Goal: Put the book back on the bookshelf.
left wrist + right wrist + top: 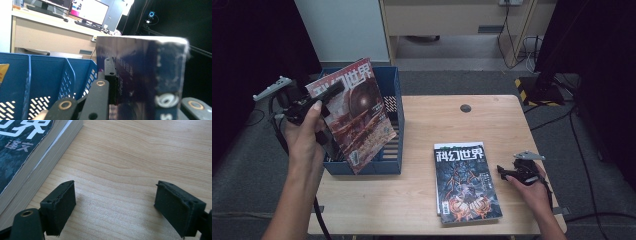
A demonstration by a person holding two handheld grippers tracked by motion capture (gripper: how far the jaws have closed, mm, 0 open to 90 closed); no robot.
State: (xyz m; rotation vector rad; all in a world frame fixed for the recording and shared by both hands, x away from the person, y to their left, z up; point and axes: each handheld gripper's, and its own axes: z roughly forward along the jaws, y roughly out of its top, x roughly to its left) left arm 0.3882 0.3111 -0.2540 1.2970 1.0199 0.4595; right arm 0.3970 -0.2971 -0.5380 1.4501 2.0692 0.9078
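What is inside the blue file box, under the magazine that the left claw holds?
The blue file box shows upright dividers and perforated walls. The held magazine, gripped by the left claw, covers most of the compartments, so whether they hold other magazines cannot be seen.

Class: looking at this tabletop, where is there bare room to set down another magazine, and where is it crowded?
Bare wood lies between the blue file rack and the stacked magazines, and behind those magazines up to the table's far edge. The left edge is crowded: the rack and the magazine gripped over it by the left hand-held gripper.
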